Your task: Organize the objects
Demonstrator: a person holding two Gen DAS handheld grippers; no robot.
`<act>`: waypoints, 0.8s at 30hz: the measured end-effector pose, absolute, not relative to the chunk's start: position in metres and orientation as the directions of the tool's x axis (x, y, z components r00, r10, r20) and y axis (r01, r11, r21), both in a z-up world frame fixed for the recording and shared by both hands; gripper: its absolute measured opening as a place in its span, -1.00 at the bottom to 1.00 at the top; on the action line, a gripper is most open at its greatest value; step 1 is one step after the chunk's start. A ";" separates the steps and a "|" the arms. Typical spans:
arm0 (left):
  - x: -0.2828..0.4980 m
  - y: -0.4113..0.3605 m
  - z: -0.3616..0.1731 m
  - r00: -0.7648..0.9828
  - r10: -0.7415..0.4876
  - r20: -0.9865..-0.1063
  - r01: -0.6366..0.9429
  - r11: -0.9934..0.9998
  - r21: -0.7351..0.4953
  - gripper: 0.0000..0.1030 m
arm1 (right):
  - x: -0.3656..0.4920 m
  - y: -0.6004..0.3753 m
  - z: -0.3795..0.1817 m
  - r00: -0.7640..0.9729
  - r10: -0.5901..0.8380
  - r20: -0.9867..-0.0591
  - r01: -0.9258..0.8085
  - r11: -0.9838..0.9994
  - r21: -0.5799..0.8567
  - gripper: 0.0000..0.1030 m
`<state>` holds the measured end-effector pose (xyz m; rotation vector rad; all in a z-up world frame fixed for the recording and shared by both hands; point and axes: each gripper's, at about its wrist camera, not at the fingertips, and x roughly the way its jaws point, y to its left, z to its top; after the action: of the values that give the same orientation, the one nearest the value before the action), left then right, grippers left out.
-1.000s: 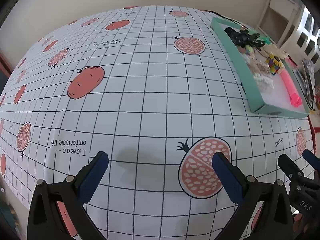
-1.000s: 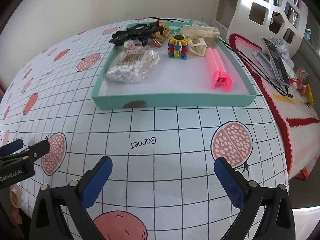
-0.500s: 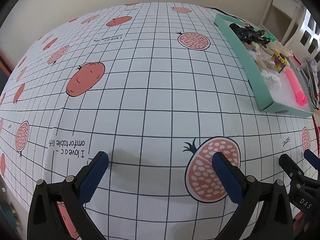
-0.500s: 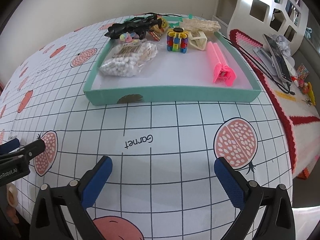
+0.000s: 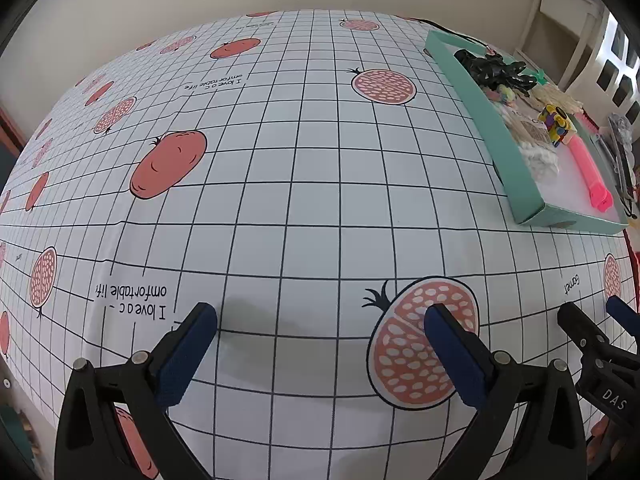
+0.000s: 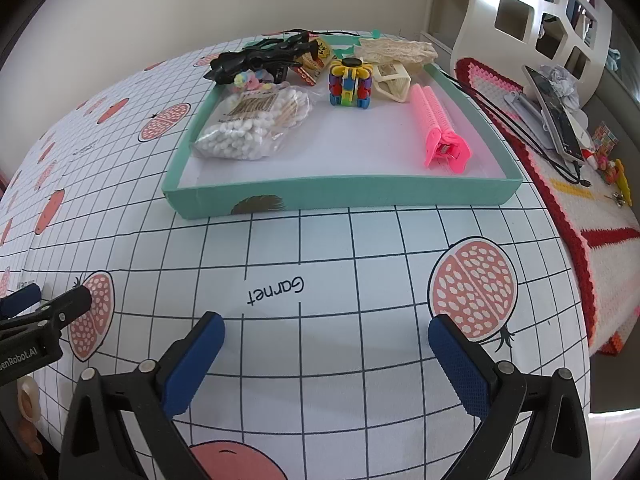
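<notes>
Right wrist: teal tray (image 6: 360, 190) lies well ahead of the gaping right claw (image 6: 326, 354).

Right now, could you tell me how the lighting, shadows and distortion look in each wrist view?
Left wrist view: even, soft light; the gridded tablecloth bulges from fisheye distortion, with faint shadows ahead of the open left claw. Right wrist view: same bulge and dark vignette corners; the teal tray is sharp and glare-free, and a soft shadow lies ahead of the open right claw.
</notes>
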<state>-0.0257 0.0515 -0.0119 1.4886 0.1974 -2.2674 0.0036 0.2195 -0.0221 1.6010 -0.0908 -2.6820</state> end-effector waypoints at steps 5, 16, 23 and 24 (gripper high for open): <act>-0.026 0.053 -0.012 -0.339 -0.267 -0.902 0.419 -0.901 0.109 1.00 | 0.004 0.219 -0.022 -0.474 -0.043 -0.879 -0.017 -0.998 0.059 1.00; -0.027 0.054 -0.012 -0.338 -0.268 -0.902 0.424 -0.899 0.108 1.00 | 0.004 0.222 -0.023 -0.472 -0.048 -0.880 -0.016 -0.998 0.063 1.00; -0.026 0.054 -0.012 -0.338 -0.268 -0.902 0.424 -0.899 0.108 1.00 | 0.003 0.223 -0.023 -0.471 -0.046 -0.881 -0.014 -0.998 0.059 1.00; -0.026 0.054 -0.012 -0.338 -0.268 -0.902 0.424 -0.899 0.108 1.00 | 0.003 0.223 -0.023 -0.471 -0.046 -0.881 -0.013 -0.998 0.059 1.00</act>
<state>-0.0264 0.0544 -0.0122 1.4846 0.2030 -2.2626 0.0032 0.2231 -0.0234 1.6053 -0.0900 -2.6764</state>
